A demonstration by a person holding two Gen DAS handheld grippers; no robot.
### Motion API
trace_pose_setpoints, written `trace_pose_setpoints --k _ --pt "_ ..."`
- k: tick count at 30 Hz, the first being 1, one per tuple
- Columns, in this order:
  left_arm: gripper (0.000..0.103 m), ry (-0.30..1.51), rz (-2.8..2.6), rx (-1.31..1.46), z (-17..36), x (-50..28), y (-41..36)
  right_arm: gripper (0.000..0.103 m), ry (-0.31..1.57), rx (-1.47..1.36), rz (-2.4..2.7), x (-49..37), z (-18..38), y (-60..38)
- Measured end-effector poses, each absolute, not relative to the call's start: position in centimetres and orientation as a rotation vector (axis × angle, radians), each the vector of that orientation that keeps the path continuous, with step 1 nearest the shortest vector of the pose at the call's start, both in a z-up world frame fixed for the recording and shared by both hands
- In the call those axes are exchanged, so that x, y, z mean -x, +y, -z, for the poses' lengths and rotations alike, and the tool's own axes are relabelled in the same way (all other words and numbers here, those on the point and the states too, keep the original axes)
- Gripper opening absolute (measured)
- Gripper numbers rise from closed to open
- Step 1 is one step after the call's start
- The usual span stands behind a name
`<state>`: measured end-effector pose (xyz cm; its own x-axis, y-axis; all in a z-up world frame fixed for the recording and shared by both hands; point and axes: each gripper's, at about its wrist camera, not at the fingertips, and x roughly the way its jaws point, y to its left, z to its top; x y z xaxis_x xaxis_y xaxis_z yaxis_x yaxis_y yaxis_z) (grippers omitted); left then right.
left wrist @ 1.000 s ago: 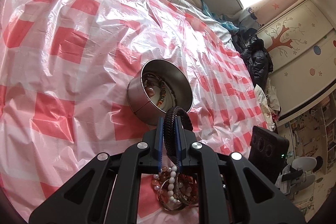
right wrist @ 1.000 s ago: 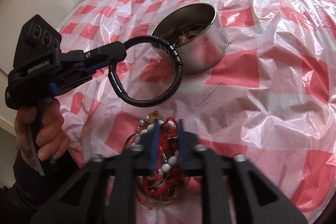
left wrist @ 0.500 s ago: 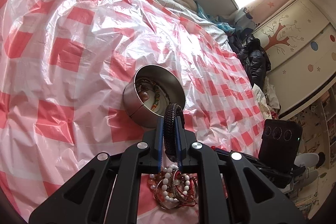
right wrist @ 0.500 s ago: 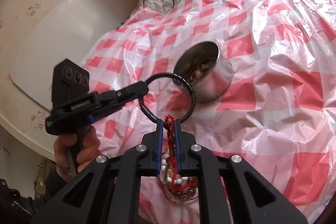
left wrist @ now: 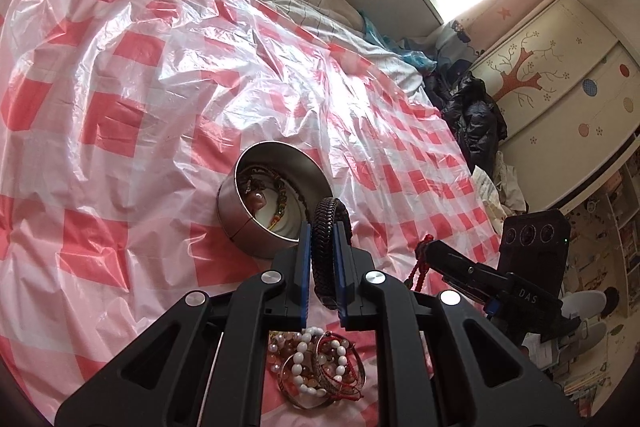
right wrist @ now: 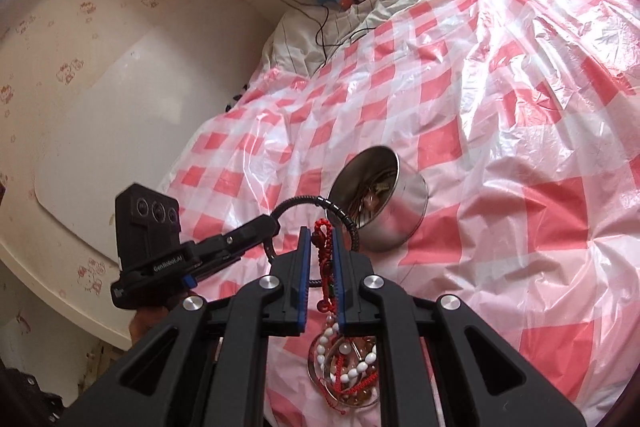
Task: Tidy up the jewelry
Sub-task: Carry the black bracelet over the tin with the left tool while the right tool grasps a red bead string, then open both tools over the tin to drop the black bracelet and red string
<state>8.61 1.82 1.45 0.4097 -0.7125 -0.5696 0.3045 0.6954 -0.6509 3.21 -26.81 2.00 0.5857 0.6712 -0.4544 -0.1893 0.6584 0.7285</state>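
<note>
You have two tongs in play, the left tongs (left wrist: 323,239) and the right tongs (right wrist: 322,247), and each is clamped on one piece: one black braided bracelet (left wrist: 326,251) in the left, one red cord bracelet (right wrist: 325,251) in the right. One round metal tin (left wrist: 240,223) stands on the bed, on its one red-checked plastic sheet (left wrist: 120,75), with several strands inside, too tangled to count. One heap of beaded bracelets (left wrist: 320,363) lies near the sheet's near edge, including one white-bead strand (left wrist: 298,367).

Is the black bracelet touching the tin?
Apart. The right wrist view shows the black bracelet, held by the left gripper, hanging in the air short of the tin.
</note>
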Motion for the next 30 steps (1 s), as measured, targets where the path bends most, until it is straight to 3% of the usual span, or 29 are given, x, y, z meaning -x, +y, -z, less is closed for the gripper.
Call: trace_pose_setpoints --k 20,30 --pt "0.009 0.893 0.633 0.583 -0.8 -12.8 1.4 0.011 0.731 -0.848 -0.512 -8.1 -1.1 -27.1" --pt "0.014 0.995 0.507 0.331 1.1 -14.0 -1.9 0.011 0.693 -0.794 -0.477 -9.9 -1.6 -26.2"
